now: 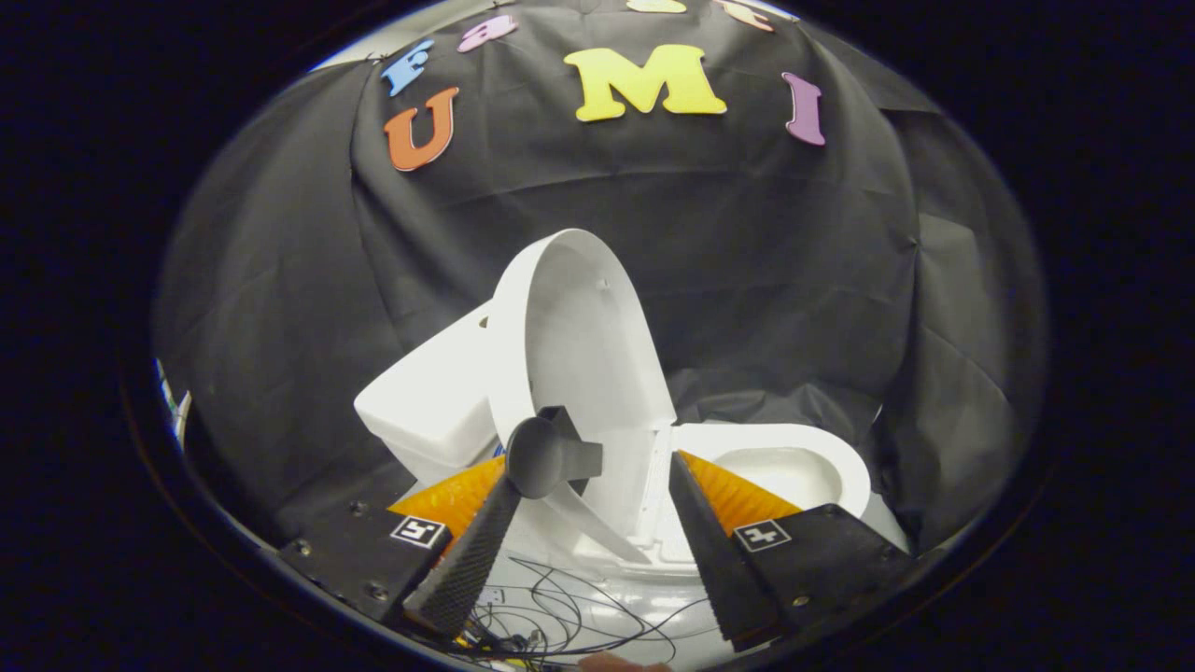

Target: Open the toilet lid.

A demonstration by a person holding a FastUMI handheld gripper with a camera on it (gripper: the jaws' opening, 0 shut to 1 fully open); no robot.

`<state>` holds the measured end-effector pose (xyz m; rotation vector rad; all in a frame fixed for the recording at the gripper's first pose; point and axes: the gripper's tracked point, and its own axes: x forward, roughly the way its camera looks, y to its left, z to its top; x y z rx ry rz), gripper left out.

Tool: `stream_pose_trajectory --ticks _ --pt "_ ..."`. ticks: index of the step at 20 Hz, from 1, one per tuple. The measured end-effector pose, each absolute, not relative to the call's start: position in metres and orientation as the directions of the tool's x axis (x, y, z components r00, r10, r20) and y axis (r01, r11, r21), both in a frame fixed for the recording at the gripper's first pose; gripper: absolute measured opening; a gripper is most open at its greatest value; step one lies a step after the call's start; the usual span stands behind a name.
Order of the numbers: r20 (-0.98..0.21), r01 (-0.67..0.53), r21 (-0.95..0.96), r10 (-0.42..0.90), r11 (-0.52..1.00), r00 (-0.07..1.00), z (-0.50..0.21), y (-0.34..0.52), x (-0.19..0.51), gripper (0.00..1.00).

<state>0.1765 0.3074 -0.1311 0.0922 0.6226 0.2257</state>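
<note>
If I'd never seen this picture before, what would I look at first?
Probably the white toilet lid, standing raised between the gripper's open fingers, with its hollow inside facing you. To one side behind it sits the white tank, and to the other side the open bowl. A tangle of thin dark wires lies low down between the fingers.

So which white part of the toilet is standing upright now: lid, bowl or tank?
The lid: it is raised on edge, with the open gripper around its lower rim. The bowl lies flat beyond the fingers, and the tank sits behind the lid.
</note>
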Motion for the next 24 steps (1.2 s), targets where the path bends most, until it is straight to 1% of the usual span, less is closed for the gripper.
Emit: stream_pose_trajectory --ticks 5,7,9,19,24 --pt "-0.546 -0.271 0.189 0.331 0.944 0.770 -0.122 0.304 0.155 0.98" --pt "-0.539 -0.279 0.193 0.339 0.941 0.771 -0.117 0.296 0.149 0.95" --pt "-0.525 -0.274 0.195 0.336 0.942 0.781 -0.110 0.285 0.145 0.95" --pt "-0.452 -0.209 0.073 0.219 0.975 0.864 -0.103 0.173 0.122 0.95" --pt "-0.404 -0.166 0.062 0.177 0.984 0.897 -0.099 0.119 0.098 0.94"
